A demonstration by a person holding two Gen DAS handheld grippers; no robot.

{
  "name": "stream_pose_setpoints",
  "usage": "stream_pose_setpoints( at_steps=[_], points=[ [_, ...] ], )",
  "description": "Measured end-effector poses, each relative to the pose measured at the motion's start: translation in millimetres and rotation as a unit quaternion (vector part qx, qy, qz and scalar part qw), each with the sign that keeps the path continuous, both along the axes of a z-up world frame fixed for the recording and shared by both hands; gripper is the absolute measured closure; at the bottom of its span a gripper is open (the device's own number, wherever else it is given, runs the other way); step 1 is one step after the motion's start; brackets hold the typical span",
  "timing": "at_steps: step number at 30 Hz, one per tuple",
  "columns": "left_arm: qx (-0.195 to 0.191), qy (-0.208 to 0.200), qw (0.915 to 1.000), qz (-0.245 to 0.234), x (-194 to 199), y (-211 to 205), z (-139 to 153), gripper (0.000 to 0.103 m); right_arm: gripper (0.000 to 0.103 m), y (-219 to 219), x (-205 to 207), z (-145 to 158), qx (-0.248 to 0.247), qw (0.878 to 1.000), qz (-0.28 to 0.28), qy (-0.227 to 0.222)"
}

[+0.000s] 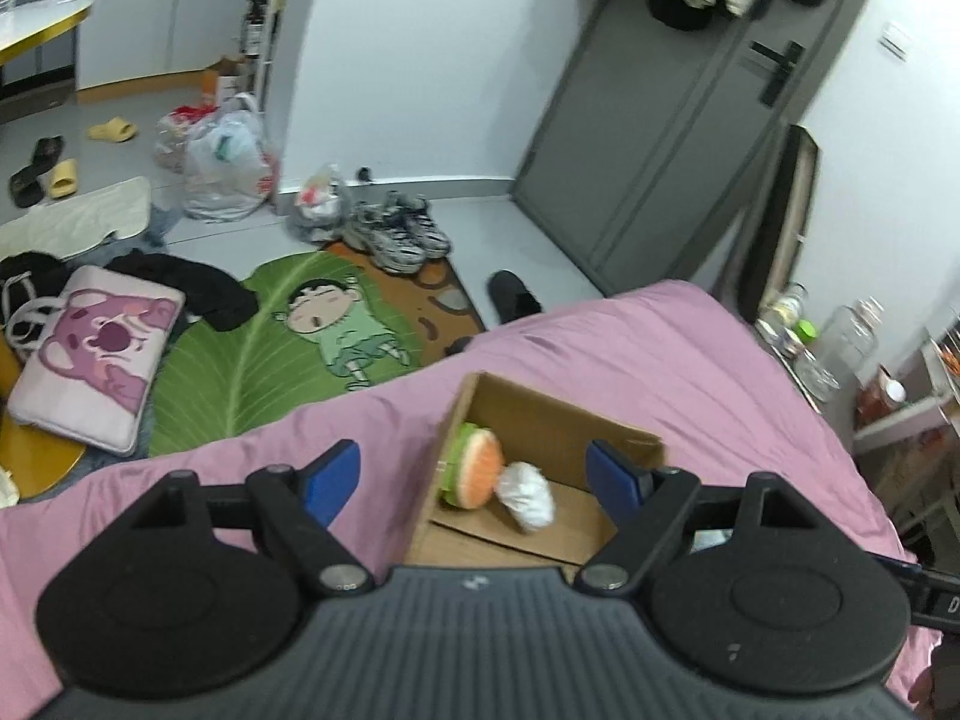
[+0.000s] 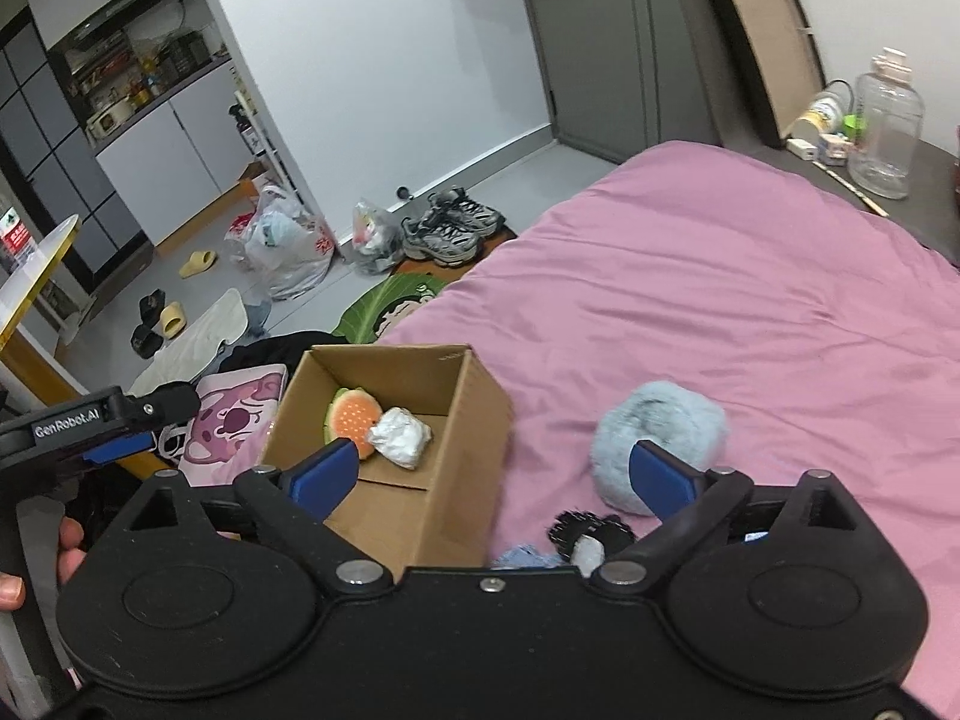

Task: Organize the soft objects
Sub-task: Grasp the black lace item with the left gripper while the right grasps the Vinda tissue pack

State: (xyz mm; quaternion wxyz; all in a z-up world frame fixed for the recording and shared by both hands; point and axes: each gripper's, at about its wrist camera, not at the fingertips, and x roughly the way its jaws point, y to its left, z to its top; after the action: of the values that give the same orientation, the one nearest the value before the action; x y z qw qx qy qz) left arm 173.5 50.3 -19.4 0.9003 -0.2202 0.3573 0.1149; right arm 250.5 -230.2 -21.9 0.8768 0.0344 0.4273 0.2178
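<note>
A cardboard box on the pink bed already holds 2 soft items, a burger plush and a white bundle. A fluffy blue ball and a black-and-white toy lie beside it, unsorted. The left gripper and right gripper both gape, empty.

Left gripper, right gripper: jaws wide apart.

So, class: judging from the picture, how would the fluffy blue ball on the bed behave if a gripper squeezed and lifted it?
The fluffy ball looks furry and plump, so it would probably squash between the fingers. It seems light, barely denting the pink bedding. Its round shape suggests a push would roll it.
</note>
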Motion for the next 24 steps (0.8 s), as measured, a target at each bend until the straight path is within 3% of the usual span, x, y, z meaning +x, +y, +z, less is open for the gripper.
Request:
stream_pose_setpoints(
  at_steps=[9,20,24],
  points=[
    [0.037,0.01,0.9955,-0.087,10,-45,14,0.022,0.004,-52,-12,-1,0.002,0.999,-0.037,0.006],
    [0.043,0.039,0.9827,-0.176,27,-101,14,0.023,0.004,-107,-18,-12,0.014,0.997,-0.072,0.018],
    [0.065,0.041,0.9761,-0.203,36,-126,12,0.024,0.004,-123,-17,-19,0.019,0.996,-0.08,0.027]
  ],
)
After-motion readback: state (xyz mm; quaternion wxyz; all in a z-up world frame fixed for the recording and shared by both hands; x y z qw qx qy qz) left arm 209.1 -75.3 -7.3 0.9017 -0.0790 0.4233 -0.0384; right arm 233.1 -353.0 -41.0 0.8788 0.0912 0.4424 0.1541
